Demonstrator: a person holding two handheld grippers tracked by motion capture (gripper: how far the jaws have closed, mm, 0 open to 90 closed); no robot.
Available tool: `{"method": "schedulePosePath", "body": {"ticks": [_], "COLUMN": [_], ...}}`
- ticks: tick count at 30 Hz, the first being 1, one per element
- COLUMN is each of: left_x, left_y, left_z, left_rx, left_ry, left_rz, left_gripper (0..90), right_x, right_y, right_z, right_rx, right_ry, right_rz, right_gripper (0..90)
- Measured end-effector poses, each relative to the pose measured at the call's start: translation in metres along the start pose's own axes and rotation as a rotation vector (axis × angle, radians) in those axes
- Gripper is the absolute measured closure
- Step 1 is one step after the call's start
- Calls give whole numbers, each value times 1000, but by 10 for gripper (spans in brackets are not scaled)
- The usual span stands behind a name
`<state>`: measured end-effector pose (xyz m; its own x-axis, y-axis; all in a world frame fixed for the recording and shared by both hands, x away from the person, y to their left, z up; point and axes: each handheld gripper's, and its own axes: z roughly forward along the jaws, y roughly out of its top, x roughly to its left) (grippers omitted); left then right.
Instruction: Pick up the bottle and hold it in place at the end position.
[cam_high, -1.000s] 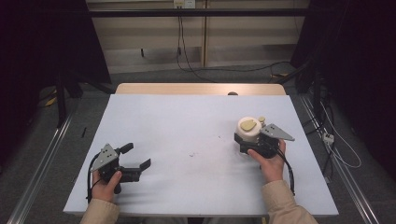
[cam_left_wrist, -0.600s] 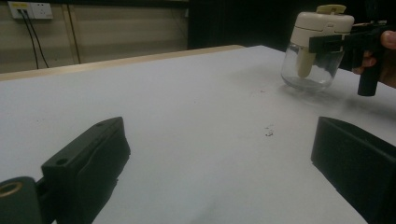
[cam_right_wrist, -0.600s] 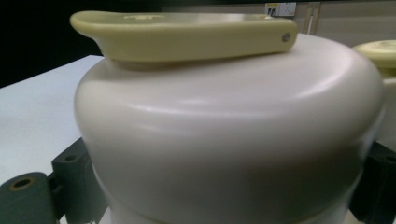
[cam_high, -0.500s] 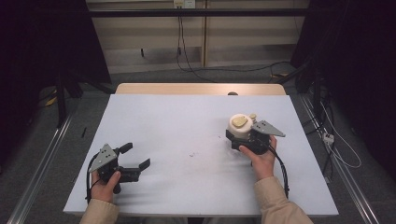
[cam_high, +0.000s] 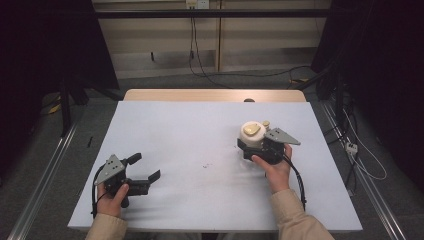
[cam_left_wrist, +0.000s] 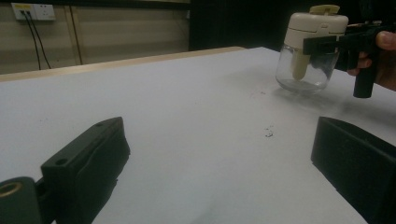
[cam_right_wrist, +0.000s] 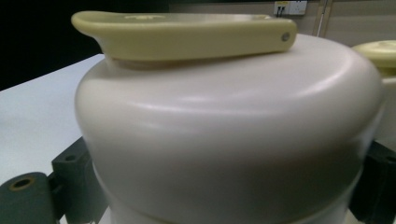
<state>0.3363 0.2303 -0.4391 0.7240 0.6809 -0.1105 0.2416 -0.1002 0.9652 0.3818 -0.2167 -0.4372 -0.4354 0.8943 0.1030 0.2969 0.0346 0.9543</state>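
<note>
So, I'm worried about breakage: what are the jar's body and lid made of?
The jar body looks like clear glass, see-through with bright glints, though clear plastic is possible. The lid seems smooth cream plastic with a soft sheen; its yellowish flip tab looks plastic too.

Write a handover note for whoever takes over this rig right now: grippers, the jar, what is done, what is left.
Right hand-held gripper: shut on the jar, jaws clamped just under its cream lid. The jar has a clear glass body and a yellow lever on top, and sits at the right side of the table; whether it rests on the surface or is just lifted I cannot tell.
Left hand-held gripper: open, holding nothing, low over the near left of the table, jaws facing the jar.
Done: jar grasped.
Left: probably bring the left one across to work the lid or lever; the lid looks closed.
</note>
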Motion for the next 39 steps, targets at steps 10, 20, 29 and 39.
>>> {"method": "schedulePosePath", "body": {"ticks": [10,20,29,39], "left_x": [0,1,0,0], "left_y": [0,0,0,0], "left_z": [0,-2,-2,-3], "left_rx": [3,-3,-5,-7], "left_ry": [-4,-1,-4,-5], "left_rz": [0,-2,-3,-5], "left_gripper": [35,35,35,35], "right_x": [5,17,23,28], "right_y": [2,5,5,8], "right_z": [7,21,31,40], "right_rx": [7,12,18,23], "right_ry": [16,38,54,60], "right_rz": [-7,-20,-23,-34], "right_gripper": [70,70,70,70]}}
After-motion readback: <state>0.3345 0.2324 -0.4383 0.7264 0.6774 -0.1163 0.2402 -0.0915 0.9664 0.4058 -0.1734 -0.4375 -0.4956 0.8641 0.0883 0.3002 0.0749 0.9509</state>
